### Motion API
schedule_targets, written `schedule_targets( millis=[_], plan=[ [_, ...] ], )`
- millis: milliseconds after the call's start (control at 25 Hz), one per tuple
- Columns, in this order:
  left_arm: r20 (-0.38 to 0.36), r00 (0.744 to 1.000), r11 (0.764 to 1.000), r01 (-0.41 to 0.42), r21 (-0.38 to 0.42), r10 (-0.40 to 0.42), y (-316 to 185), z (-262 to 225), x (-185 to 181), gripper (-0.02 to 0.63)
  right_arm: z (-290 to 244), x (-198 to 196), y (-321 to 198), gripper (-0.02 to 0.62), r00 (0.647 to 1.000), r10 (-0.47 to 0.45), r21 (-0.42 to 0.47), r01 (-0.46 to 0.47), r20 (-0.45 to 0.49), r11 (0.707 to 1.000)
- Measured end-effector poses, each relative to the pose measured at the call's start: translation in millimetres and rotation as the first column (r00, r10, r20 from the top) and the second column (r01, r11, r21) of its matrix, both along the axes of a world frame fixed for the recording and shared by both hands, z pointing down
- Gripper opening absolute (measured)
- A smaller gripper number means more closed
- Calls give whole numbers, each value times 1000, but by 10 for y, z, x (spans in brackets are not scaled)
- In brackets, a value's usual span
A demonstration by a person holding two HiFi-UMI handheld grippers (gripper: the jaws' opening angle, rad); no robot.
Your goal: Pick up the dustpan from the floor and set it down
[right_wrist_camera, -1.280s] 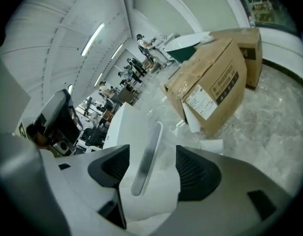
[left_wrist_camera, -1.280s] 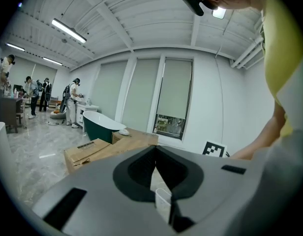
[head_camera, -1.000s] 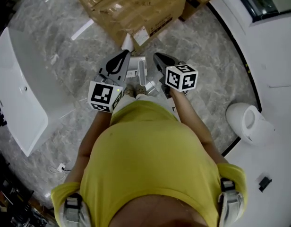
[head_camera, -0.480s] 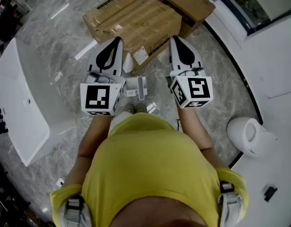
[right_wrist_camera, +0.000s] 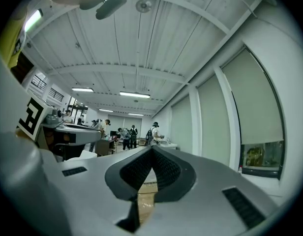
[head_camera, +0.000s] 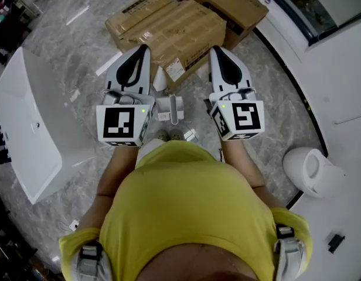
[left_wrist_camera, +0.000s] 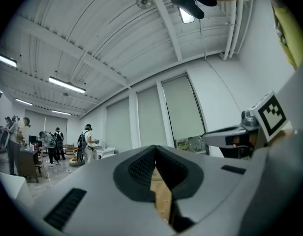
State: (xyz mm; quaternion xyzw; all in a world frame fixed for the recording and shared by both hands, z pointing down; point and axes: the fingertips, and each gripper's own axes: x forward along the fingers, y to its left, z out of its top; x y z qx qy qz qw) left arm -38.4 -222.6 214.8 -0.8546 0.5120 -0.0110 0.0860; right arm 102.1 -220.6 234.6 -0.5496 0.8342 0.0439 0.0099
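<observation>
In the head view a small white dustpan (head_camera: 170, 106) lies on the grey marble floor, just ahead of the person's feet. It sits below and between my two grippers, and neither touches it. My left gripper (head_camera: 144, 47) and right gripper (head_camera: 217, 48) are held side by side, well above the floor, pointing level and forward over the cardboard boxes. In the left gripper view the left gripper (left_wrist_camera: 154, 149) has its jaws closed tip to tip on nothing. The right gripper (right_wrist_camera: 151, 149) is likewise shut and empty in its own view.
Two flat cardboard boxes (head_camera: 169, 25) lie on the floor straight ahead. A white bathtub (head_camera: 22, 122) stands at the left, a white toilet (head_camera: 309, 168) at the right beside a white raised platform (head_camera: 339, 69). Several people (left_wrist_camera: 85, 141) stand far across the room.
Both grippers have risen from low beside the dustpan and now point level and forward, farther apart. The dustpan stays on the floor.
</observation>
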Motion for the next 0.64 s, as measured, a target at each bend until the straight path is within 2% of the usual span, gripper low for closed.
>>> schedule_targets(
  millis=[320,640],
  plan=[
    [-19,1000,1000,-10,-10,10,24,21,105,2,93,72,-32,11,1000,-16,-30,17,19,999],
    [-23,1000,999,-12,-42,11,91,268,188,2,292,81,-12,11,999,-37,-38,38,29,999]
  ],
)
